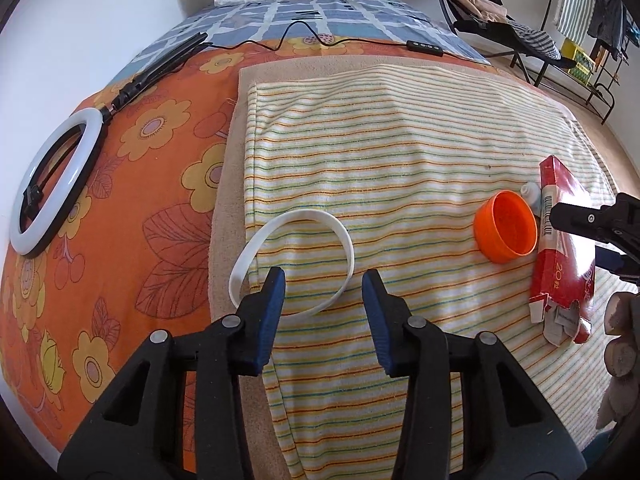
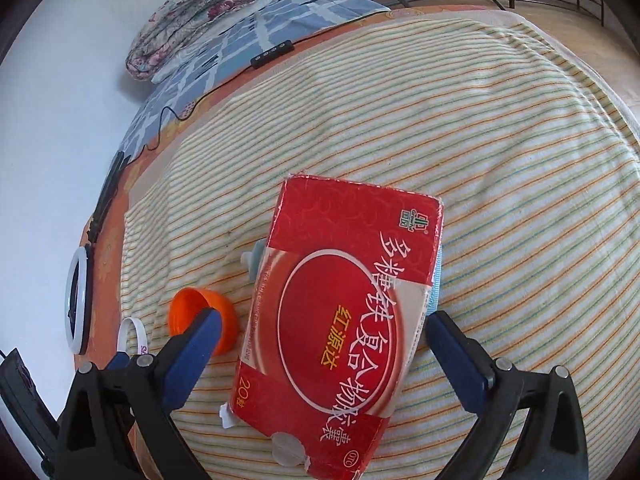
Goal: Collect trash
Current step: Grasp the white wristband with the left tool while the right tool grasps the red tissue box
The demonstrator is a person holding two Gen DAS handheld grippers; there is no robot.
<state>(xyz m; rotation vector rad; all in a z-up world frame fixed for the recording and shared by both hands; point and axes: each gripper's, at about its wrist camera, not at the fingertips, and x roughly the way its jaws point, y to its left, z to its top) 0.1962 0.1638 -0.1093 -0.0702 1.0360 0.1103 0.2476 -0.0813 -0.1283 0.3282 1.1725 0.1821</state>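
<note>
spread across a floral orange bedcover (image 1: 132, 184): a striped towel (image 1: 400, 152) carrying all the trash. on its right side, a red medicine box (image 2: 340, 320), flat, printed face up, torn at the near end, framed by the right gripper (image 2: 324, 336) with jaws gaping wide, pads on either side and apparently clear of the cardboard. just left of the box, an orange cap (image 1: 506, 227), tipped on its side. near the towel's left edge, a white band (image 1: 292, 262), partly behind the left gripper (image 1: 324, 304), jaws partly parted, clenched on nothing.
</note>
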